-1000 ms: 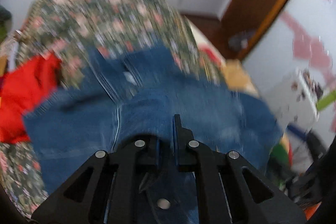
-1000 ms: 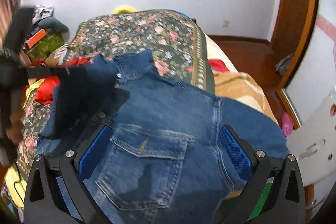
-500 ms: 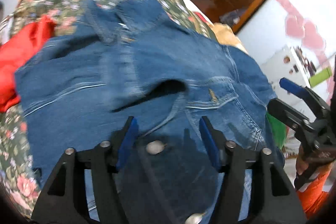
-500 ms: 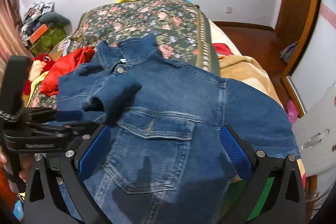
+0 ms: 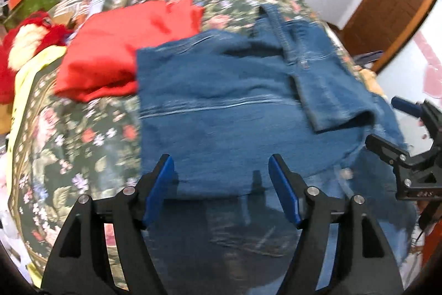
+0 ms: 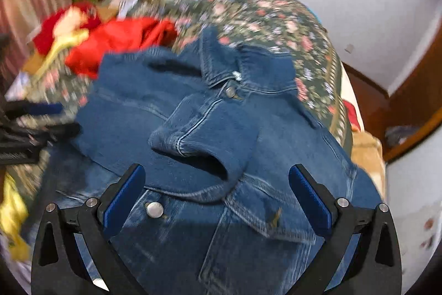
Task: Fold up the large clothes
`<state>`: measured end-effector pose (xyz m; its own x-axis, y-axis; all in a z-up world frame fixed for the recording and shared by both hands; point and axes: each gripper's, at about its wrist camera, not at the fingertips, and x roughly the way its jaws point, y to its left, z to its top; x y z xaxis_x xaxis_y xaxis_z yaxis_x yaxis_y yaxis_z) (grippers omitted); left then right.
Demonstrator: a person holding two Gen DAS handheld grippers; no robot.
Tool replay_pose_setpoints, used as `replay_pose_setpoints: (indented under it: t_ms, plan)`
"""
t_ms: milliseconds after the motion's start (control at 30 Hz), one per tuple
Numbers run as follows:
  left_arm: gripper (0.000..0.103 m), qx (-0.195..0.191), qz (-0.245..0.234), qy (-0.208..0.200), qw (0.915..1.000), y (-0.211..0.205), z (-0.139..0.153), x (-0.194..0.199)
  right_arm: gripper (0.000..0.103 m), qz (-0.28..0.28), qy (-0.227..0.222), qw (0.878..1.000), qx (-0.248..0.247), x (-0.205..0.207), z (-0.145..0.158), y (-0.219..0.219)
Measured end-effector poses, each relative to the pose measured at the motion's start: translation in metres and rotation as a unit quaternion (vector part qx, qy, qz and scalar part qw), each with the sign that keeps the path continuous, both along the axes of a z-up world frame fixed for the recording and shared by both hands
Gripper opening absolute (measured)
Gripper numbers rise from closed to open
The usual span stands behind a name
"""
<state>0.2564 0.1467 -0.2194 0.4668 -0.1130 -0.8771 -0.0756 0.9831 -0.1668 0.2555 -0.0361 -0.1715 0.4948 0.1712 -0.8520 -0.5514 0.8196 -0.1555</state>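
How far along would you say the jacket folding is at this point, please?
Done: one side of the jacket and its sleeve lie folded across the front. In hand: nothing; left tongs and right tongs hover open. Left: the other side, then halving it.

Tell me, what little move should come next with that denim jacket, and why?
Probably bring the right hand-held gripper over to the jacket's right side and pinch that sleeve. The denim jacket lies on the floral bedspread with one sleeve already folded across its front, the other side looks unfolded, and both grippers, the left hand-held gripper too, are open and empty.
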Motion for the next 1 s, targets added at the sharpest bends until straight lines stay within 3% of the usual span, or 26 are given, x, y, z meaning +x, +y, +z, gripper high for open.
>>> replay_pose_setpoints:
  t_ms: [100, 167, 233, 300, 367, 433, 533, 700, 867, 1000]
  plan:
    - [0.070, 0.012, 0.013, 0.013, 0.9998, 0.012, -0.018, -0.003, 0.101, 0.030, 0.000, 0.998, -0.057, 0.008, -0.019, 0.015]
    - [0.070, -0.009, 0.023, 0.031, 0.9992, 0.018, -0.036, -0.003, 0.101, 0.046, -0.001, 0.996, -0.079, 0.012, -0.026, 0.022]
    - [0.070, -0.039, 0.028, 0.047, 0.9977, 0.022, -0.053, -0.005, 0.092, 0.064, -0.029, 0.993, -0.098, 0.015, -0.030, 0.029]
    - [0.071, -0.041, 0.029, 0.045, 0.9977, 0.020, -0.058, -0.007, 0.082, 0.074, -0.055, 0.989, -0.118, 0.018, -0.031, 0.035]
    - [0.072, -0.023, 0.027, 0.037, 0.9987, 0.016, -0.058, -0.009, 0.067, 0.072, -0.054, 0.990, -0.107, 0.022, -0.032, 0.037]
    - [0.072, -0.010, 0.025, 0.034, 0.9991, 0.013, -0.056, -0.010, 0.044, 0.071, -0.033, 0.993, -0.093, 0.027, -0.033, 0.037]
    - [0.072, -0.020, 0.030, 0.038, 0.9986, 0.014, -0.057, -0.010, 0.030, 0.083, -0.042, 0.992, -0.082, 0.019, -0.030, 0.039]
    - [0.072, -0.017, 0.023, 0.044, 0.9986, 0.014, -0.045, -0.011, 0.017, 0.076, -0.055, 0.994, -0.051, 0.011, -0.014, 0.032]
    - [0.072, -0.011, 0.041, 0.003, 0.9991, 0.022, -0.007, -0.010, 0.015, 0.002, -0.071, 0.997, 0.017, 0.028, 0.024, -0.003]
    - [0.072, -0.012, 0.063, -0.012, 0.9978, 0.029, 0.010, -0.006, 0.014, -0.058, -0.070, 0.993, 0.079, 0.035, 0.050, -0.043]
